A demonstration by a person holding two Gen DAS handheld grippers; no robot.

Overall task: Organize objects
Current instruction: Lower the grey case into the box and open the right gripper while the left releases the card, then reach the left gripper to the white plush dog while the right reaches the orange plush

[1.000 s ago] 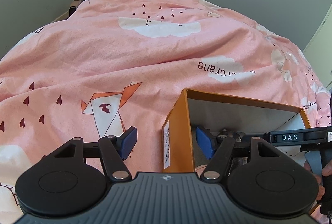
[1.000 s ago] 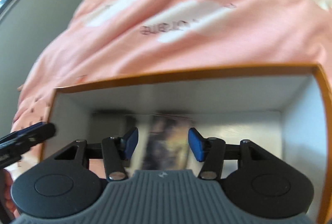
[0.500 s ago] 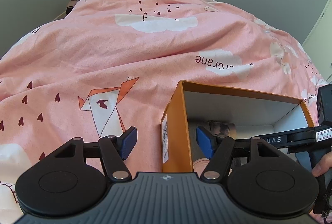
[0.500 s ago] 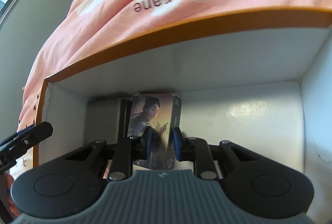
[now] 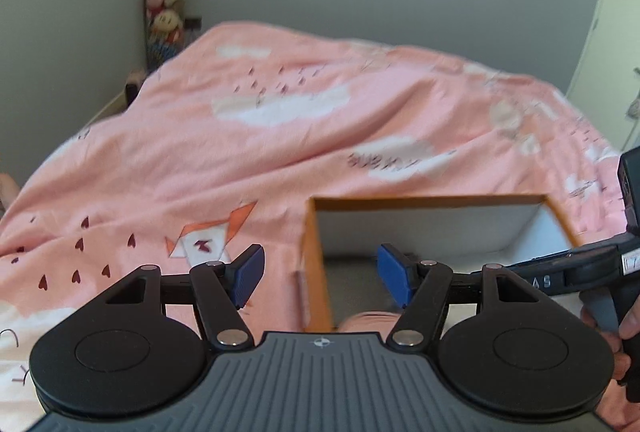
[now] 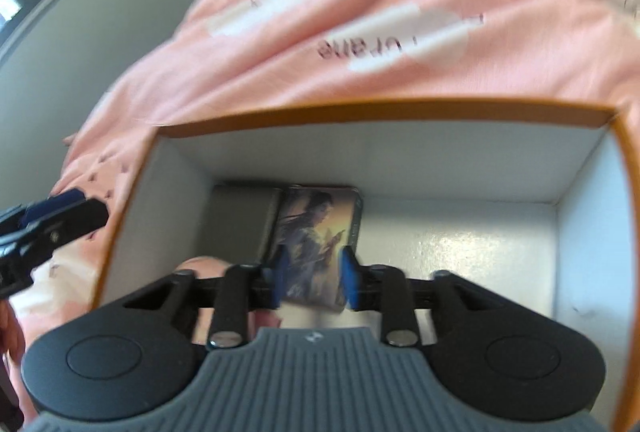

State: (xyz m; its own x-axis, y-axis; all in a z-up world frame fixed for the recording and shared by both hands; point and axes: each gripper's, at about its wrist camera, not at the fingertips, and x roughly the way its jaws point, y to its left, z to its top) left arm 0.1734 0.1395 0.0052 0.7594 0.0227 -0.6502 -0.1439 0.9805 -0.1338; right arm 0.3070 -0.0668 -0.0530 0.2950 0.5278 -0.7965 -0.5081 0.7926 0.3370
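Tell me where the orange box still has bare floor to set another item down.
The orange box has bare white floor right of the illustrated card box, running to the right wall and back wall. The left side is crowded: a grey box lies against the card box, which sits between the right gripper's fingers. The left gripper straddles the left wall, open.

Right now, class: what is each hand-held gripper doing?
Left hand-held gripper: open, holding nothing, straddling the orange box wall.
Right hand-held gripper: shut on the picture card box inside the orange box.
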